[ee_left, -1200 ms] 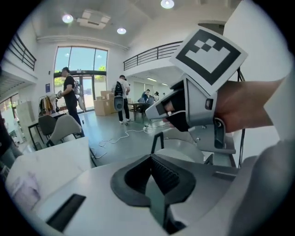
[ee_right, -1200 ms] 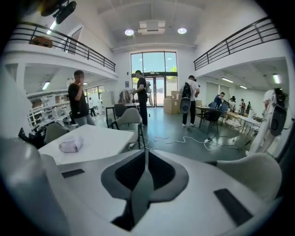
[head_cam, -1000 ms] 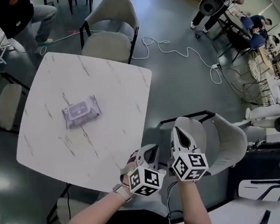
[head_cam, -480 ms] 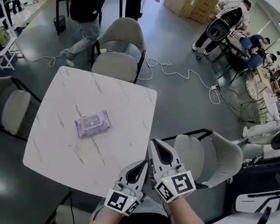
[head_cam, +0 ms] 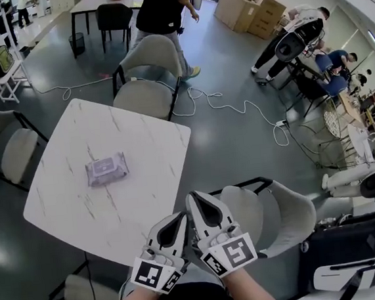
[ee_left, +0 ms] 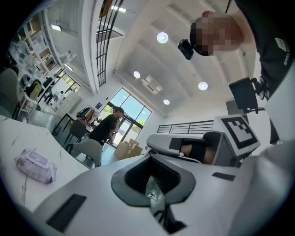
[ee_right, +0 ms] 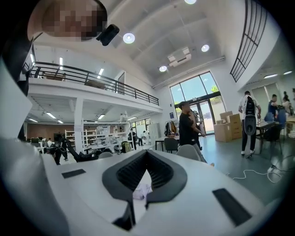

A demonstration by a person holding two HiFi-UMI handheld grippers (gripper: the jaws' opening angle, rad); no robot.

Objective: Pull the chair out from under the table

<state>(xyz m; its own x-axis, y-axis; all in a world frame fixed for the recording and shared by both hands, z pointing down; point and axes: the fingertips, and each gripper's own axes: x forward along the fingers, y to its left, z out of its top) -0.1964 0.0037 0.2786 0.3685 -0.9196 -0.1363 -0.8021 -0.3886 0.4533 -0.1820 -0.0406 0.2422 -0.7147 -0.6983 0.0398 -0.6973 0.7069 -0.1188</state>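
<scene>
Grey chair (head_cam: 279, 213) sits just right of both claws, off the table's (head_cam: 81, 209) near-right corner, back pointing away from it. Right claw (head_cam: 196, 198) is nearer, left claw (head_cam: 178, 219) beside it. Both closed, empty. Chair looks mostly clear of the table already.

A white marble-patterned table (head_cam: 144, 176) stands on the grey floor (head_cam: 240, 144); one pack of wipes (head_cam: 106, 169) lies near its middle.

Chair (head_cam: 276, 216) seat partly behind right tool (head_cam: 195, 199); pack (head_cam: 106, 168) label unreadable, perhaps wipes.
</scene>
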